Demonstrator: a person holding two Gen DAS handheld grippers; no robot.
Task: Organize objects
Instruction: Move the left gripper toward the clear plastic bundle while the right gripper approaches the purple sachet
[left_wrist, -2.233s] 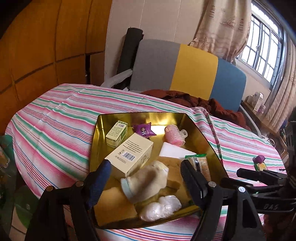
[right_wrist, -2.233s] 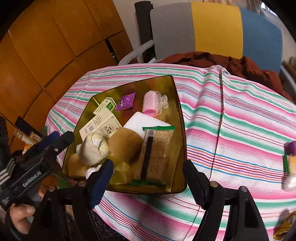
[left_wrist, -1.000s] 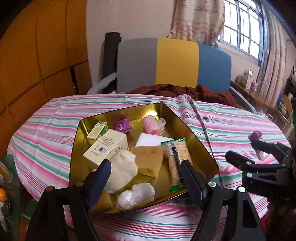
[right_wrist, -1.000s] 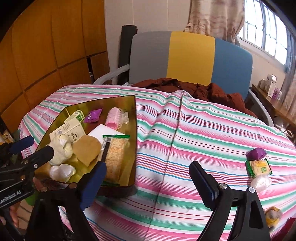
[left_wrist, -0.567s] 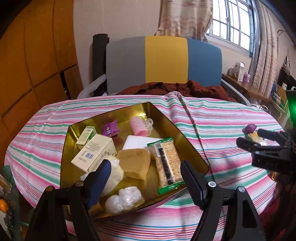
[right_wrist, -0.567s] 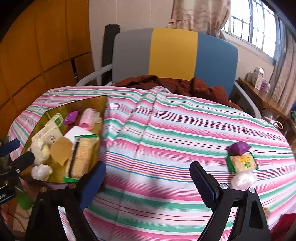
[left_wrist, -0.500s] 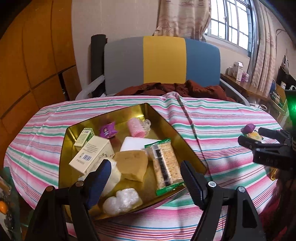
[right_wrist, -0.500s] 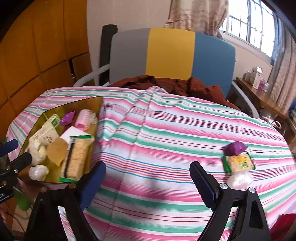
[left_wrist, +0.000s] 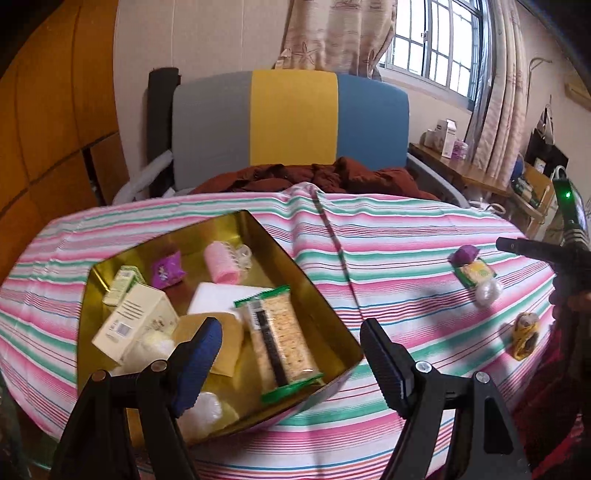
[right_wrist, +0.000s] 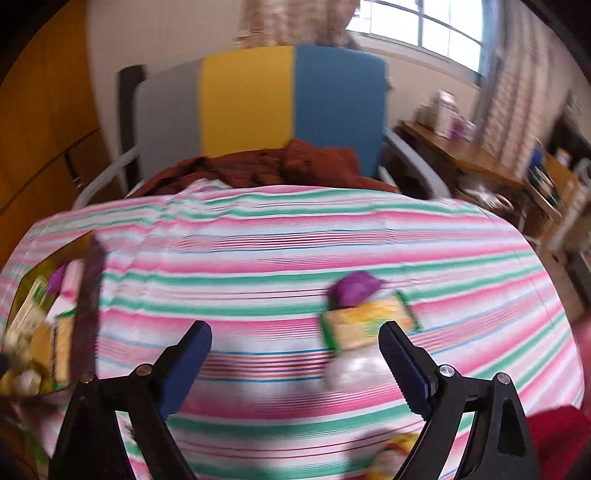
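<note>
The left gripper (left_wrist: 291, 343) hangs over the near corner of the gold tray (left_wrist: 325, 314), jaws apart and empty above the cracker packet (left_wrist: 280, 339). The right gripper (right_wrist: 295, 350), jaws wide and empty, hovers over the striped tablecloth (right_wrist: 258, 258) near the purple candy (right_wrist: 354, 288), green-edged snack packet (right_wrist: 365, 325) and clear-wrapped sweet (right_wrist: 354, 373).

Pink-green striped tablecloth (left_wrist: 388, 236), gold tray (left_wrist: 317, 314), purple packet (left_wrist: 464, 254).
</note>
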